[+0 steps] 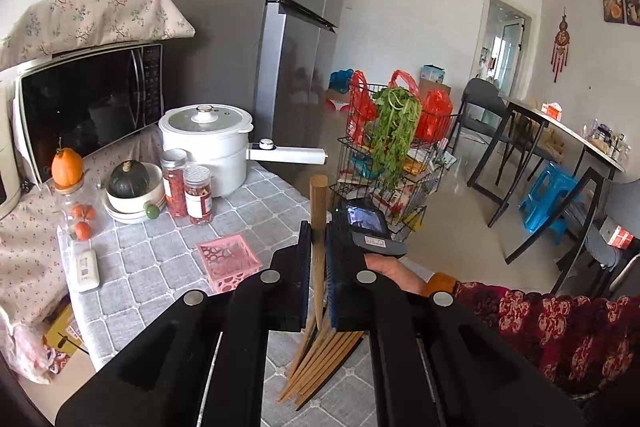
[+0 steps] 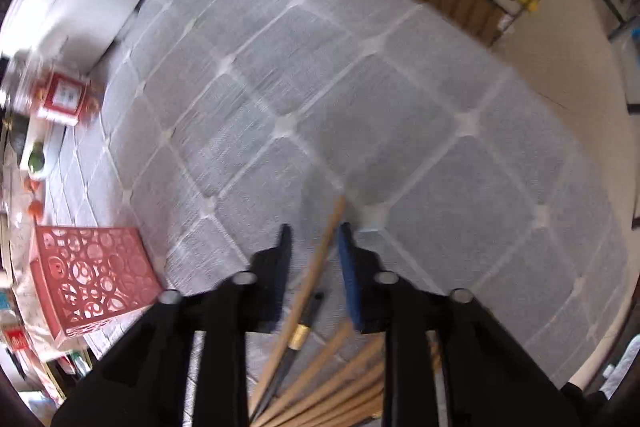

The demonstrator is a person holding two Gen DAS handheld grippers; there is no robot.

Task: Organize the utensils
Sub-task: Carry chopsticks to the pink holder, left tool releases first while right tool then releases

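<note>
My left gripper (image 1: 318, 239) is shut on a wooden utensil handle (image 1: 319, 211) that stands upright above the table. Below it several wooden chopsticks (image 1: 320, 363) lie fanned on the grey checked tablecloth (image 1: 160, 259). A pink perforated basket (image 1: 228, 259) sits left of the gripper, and it also shows in the right wrist view (image 2: 92, 275). My right gripper (image 2: 314, 239) is open, low over the chopsticks (image 2: 320, 267), one stick lying between its fingers. A dark chopstick with a gold band (image 2: 298, 337) lies among them. The right gripper also shows in the left wrist view (image 1: 368, 227).
A white electric pot (image 1: 208, 143), two red-filled jars (image 1: 188, 187), a squash in a bowl (image 1: 130, 183), a microwave (image 1: 88, 107) and a remote (image 1: 87, 269) stand at the table's back left. A wire rack with greens (image 1: 392, 155) stands beyond the table's edge.
</note>
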